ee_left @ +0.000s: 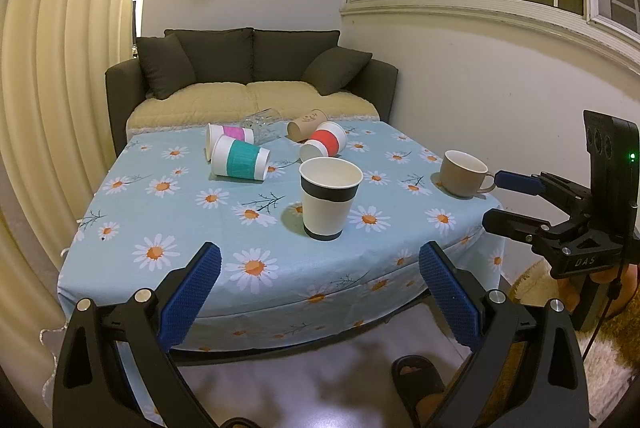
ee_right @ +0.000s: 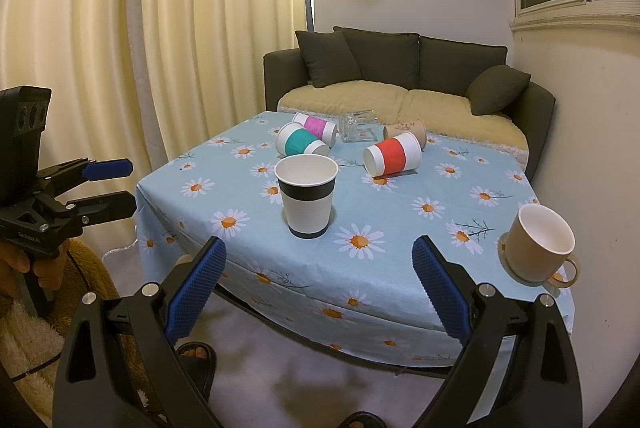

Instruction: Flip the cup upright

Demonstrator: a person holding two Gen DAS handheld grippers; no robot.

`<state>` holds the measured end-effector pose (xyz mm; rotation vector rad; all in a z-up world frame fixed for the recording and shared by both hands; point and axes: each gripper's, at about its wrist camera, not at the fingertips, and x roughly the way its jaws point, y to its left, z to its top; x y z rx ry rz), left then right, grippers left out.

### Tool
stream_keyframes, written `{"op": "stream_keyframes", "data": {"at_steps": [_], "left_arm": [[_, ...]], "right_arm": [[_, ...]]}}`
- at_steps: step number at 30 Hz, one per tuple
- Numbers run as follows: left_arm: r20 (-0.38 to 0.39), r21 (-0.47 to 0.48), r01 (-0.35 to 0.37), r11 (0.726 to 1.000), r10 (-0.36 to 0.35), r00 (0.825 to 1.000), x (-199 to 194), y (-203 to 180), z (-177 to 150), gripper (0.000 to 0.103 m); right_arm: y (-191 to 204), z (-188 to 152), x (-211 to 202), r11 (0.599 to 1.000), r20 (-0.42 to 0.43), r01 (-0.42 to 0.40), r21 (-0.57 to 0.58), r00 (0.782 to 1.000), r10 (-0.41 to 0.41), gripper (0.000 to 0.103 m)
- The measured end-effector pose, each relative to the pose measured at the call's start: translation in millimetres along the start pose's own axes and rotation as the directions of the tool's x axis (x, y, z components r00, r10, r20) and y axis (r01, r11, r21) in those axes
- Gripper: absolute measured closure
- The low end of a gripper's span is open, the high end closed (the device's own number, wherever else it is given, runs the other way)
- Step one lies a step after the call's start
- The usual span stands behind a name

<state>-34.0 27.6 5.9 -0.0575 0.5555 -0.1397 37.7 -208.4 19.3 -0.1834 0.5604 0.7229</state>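
5 tipped cups (ee_left: 240,164) lie behind the upright black-banded cup (ee_left: 329,202).

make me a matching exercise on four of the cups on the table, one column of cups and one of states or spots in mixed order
Cups:
1. black-banded paper cup
2. beige mug
3. red-sleeved cup
4. glass cup

States or spots:
A. clear, tipped over at the far end of the table
B. on its side, between the glass and the upright paper cup
C. upright, near the table's right corner
D. upright, nearest the middle of the near edge

Pairs: 1-D, 2-C, 3-B, 4-A
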Motion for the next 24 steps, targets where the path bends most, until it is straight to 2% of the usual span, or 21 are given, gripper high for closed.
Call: {"op": "stream_keyframes", "data": {"at_steps": [24], "left_arm": [[-0.002, -0.004, -0.004, 1.0, 0.004, 1.0, -1.1, -0.1, 1.5, 0.006]], "right_arm": [[1.2, 0.0, 0.9, 1.0, -0.002, 0.002, -0.002, 1.0, -0.002, 0.01]]}}
